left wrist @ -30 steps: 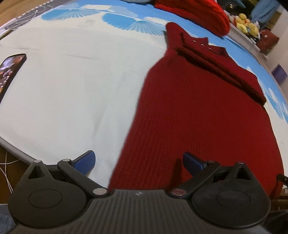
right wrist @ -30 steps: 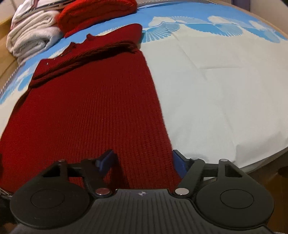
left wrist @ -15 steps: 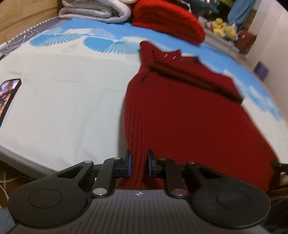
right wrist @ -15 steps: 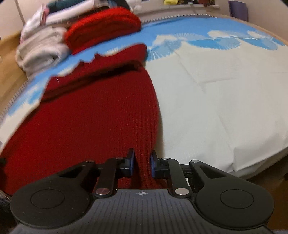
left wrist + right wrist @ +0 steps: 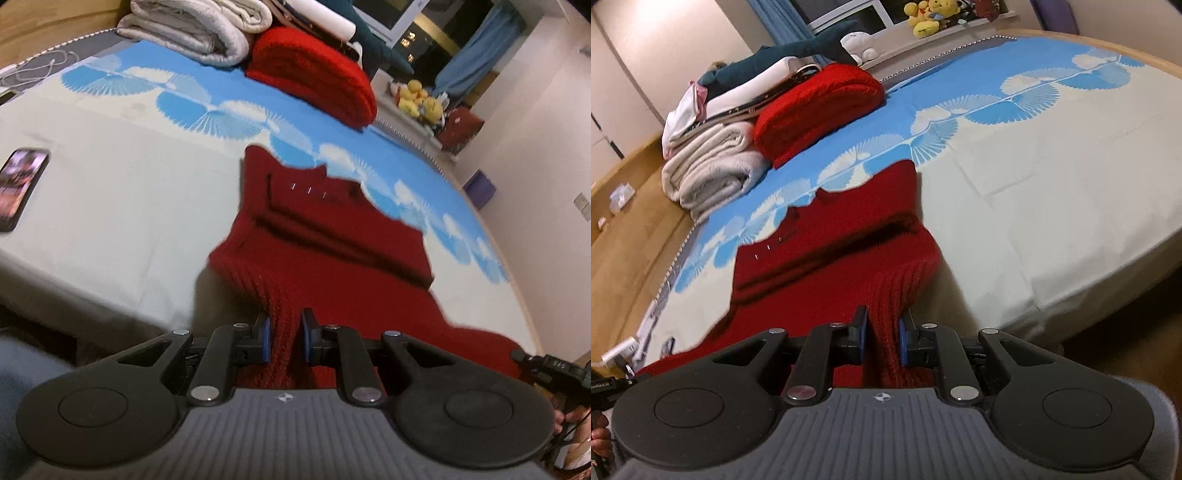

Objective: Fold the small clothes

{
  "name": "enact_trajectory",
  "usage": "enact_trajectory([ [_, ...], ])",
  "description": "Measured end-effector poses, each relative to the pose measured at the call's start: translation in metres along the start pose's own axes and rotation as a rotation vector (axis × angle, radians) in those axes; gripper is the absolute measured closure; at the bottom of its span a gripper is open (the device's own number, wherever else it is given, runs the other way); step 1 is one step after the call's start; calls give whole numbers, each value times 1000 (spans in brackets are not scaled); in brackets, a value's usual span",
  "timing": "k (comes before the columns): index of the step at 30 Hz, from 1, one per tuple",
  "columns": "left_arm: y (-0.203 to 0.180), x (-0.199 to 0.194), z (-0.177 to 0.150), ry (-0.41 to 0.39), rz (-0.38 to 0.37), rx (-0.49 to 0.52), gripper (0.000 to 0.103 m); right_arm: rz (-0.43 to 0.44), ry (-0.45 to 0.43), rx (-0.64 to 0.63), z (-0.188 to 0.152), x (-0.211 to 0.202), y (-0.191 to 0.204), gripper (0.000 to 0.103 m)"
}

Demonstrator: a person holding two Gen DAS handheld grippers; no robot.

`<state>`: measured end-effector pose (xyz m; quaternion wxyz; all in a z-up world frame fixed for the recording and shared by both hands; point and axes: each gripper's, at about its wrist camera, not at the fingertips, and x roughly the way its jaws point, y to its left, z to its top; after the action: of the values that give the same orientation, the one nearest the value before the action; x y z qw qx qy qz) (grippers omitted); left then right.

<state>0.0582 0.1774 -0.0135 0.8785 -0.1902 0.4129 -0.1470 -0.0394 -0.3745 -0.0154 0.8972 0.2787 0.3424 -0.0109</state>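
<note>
**Fingers clamped on the hem at both corners**

Hem of the red knit garment (image 5: 332,266) disappears behind each gripper body, so its bottom edge is hidden. The left gripper (image 5: 283,339) pinches a bunched ridge of knit between nearly closed fingers (image 5: 263,339); the right gripper (image 5: 882,341) does likewise. The lifted cloth slopes up from the bed (image 5: 1052,192), where its blurred collar end lies. A phone (image 5: 20,188) lies on the sheet, well apart.

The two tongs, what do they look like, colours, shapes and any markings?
Both match. The left tongs and right tongs have black linkage arms with silver pivot screws, blue pads on the fingertips, two round black discs at the sides, and a ribbed grey body bearing a small round emblem. No cables show on either.
</note>
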Motion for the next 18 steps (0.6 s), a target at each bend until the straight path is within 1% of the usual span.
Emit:
enact_trajectory([
  [3, -8, 26, 40, -12, -3, -6, 86, 14, 15, 6, 32, 26, 7, 86],
  [6, -10, 66, 89, -10, 4, -23, 88, 19, 40, -5, 75, 69, 17, 86],
  [9, -2, 129, 151, 18, 39, -99, 88, -12, 80, 7, 127, 132, 25, 87],
  [11, 14, 177, 191, 36, 84, -193, 86, -73, 94, 43, 161, 184, 26, 87],
  [12, 29, 202, 207, 39, 103, -252, 79, -102, 107, 84, 178, 212, 21, 87],
  [13, 45, 225, 224, 39, 128, -308, 64, -129, 129, 142, 193, 241, 14, 78],
  [14, 56, 238, 234, 24, 159, -344, 56, -179, 131, 218, 206, 267, 3, 72],
  [15, 65, 245, 243, -26, 211, -368, 45, -235, 106, 276, 212, 283, -3, 53],
  [16, 70, 246, 250, -73, 249, -374, 31, -268, 67, 316, 216, 291, -11, 40],
  [18, 79, 242, 256, -106, 272, -382, 16, -260, -16, 372, 213, 292, -21, 35],
])
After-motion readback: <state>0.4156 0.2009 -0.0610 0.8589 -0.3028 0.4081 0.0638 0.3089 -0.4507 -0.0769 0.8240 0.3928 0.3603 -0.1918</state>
